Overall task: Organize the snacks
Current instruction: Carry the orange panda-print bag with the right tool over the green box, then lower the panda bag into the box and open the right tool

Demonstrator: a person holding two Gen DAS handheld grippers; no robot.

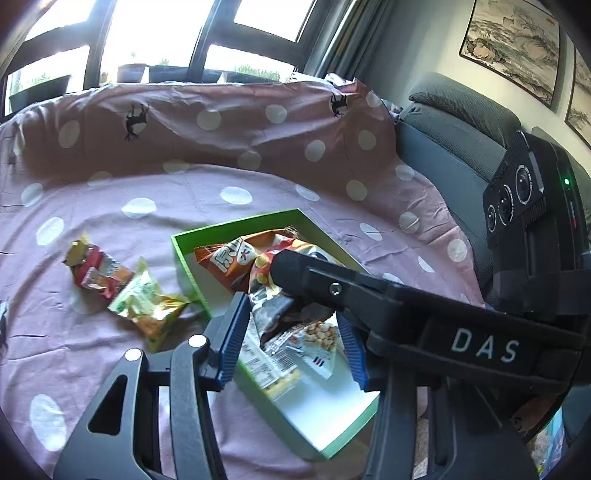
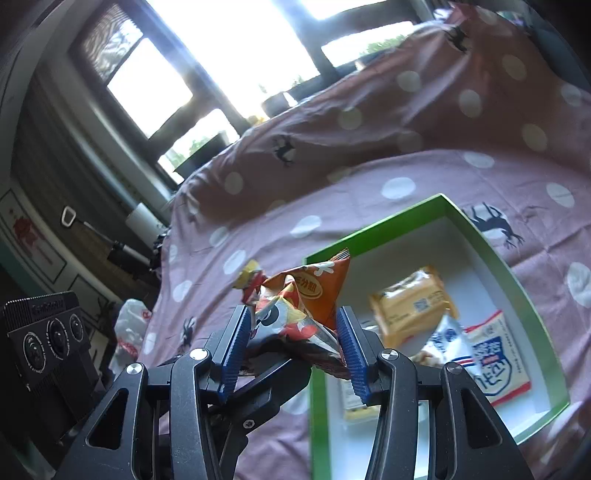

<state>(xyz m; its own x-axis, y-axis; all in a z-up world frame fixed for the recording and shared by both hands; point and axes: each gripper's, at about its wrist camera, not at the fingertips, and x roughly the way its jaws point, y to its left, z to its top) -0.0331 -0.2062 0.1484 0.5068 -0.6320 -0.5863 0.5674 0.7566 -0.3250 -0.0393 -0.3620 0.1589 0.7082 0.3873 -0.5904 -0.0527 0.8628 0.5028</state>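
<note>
A green box (image 1: 184,258) with a white inside lies on the pink dotted sheet; it also shows in the right wrist view (image 2: 513,266). My right gripper (image 2: 295,343) is shut on an orange and black snack bag (image 2: 310,302) and holds it over the box's left rim; the bag also shows in the left wrist view (image 1: 255,266). My left gripper (image 1: 291,339) is open above the box, with the right gripper's arm (image 1: 369,295) crossing over it. A yellow packet (image 2: 410,306) and white-blue packets (image 2: 491,354) lie in the box. A red packet (image 1: 96,273) and a green-yellow packet (image 1: 147,306) lie on the sheet left of it.
A grey sofa back (image 1: 454,122) stands at the right of the sheet. A window (image 1: 166,33) is behind. A white plastic bag (image 2: 129,332) lies beyond the sheet's left edge.
</note>
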